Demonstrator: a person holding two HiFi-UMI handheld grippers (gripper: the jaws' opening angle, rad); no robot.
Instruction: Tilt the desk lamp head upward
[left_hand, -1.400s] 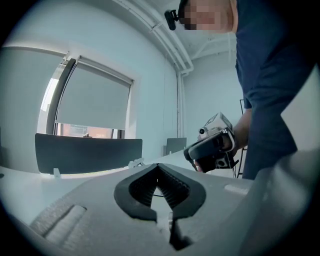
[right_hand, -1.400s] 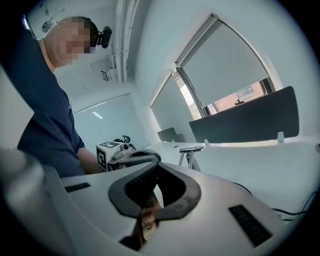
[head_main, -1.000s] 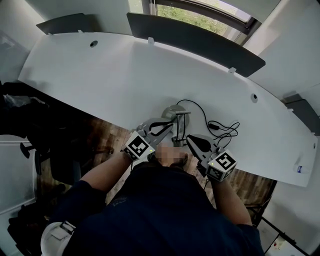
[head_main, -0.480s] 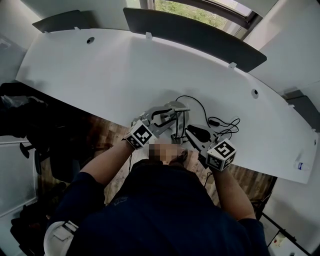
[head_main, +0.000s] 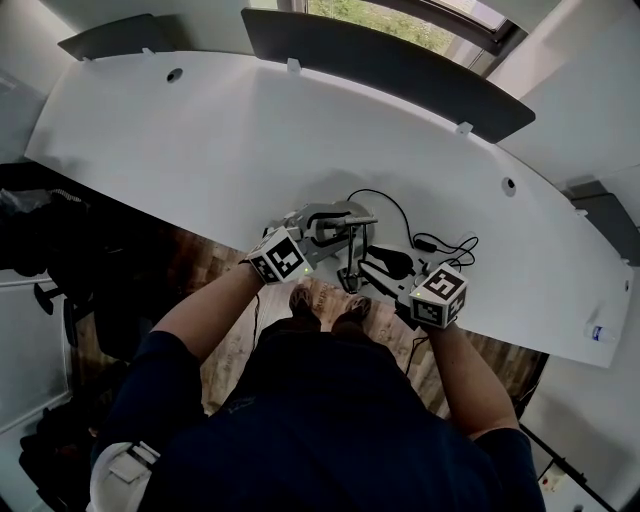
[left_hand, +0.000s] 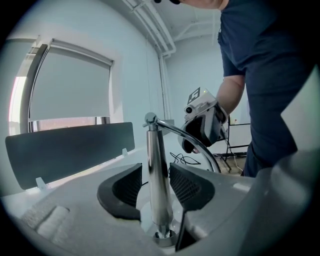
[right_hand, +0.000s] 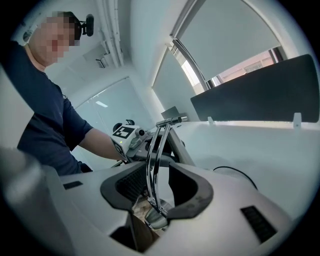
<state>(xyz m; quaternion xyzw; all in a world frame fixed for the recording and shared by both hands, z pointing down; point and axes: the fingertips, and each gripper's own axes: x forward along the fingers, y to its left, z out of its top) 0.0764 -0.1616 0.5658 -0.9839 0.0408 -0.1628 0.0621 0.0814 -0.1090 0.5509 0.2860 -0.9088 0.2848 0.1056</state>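
Your left gripper (left_hand: 155, 186) has just been opening: its jaws stand apart around the chrome post (left_hand: 152, 160) of the desk lamp (head_main: 350, 245), pads clear of it. Your right gripper (right_hand: 152, 186) has been opening too, jaws spread either side of the lamp's thin arm (right_hand: 151, 150). Beyond both, a black cable (head_main: 440, 250) lies on the white desk (head_main: 230, 140).

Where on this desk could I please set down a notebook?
The left half of the white desk, between the dark divider panel and the front edge, is bare, as is the right end beyond the black cable. Around the desk lamp and that cable it is crowded.
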